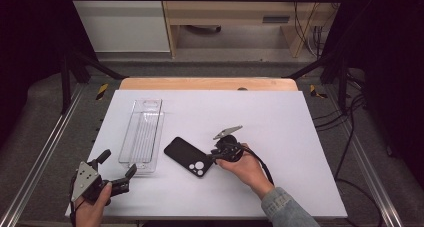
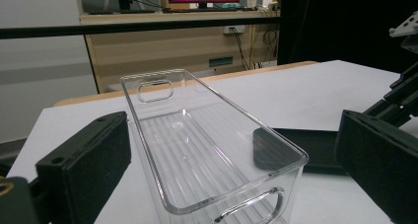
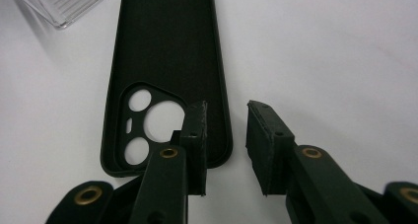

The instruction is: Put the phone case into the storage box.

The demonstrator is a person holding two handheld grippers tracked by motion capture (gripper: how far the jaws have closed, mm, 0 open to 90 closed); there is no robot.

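Phone case: your black phone case (image 1: 188, 156) lies open side up on the white table (image 1: 280, 137), camera cutouts toward your right hand, its far end close to the clear bin (image 1: 142, 135).
Right gripper: your right gripper (image 3: 226, 130) sits low over the camera end of the case. One jaw is inside the case by the cutouts, the other outside over the table, and the long side wall runs between them.
Right jaws: a gap is visible between the outer pad and the case wall, so the jaws straddle the edge but are not clamped on it.
Left gripper: your left gripper (image 1: 116, 169) rests at the near left corner of the table, pointing at the near end of the bin.
Left jaws: spread wide and holding nothing; in the left gripper view the bin's near end stands between the two pads without touching either.
Bin: clear, long and narrow, upright, left of the case, handle slots at both ends.
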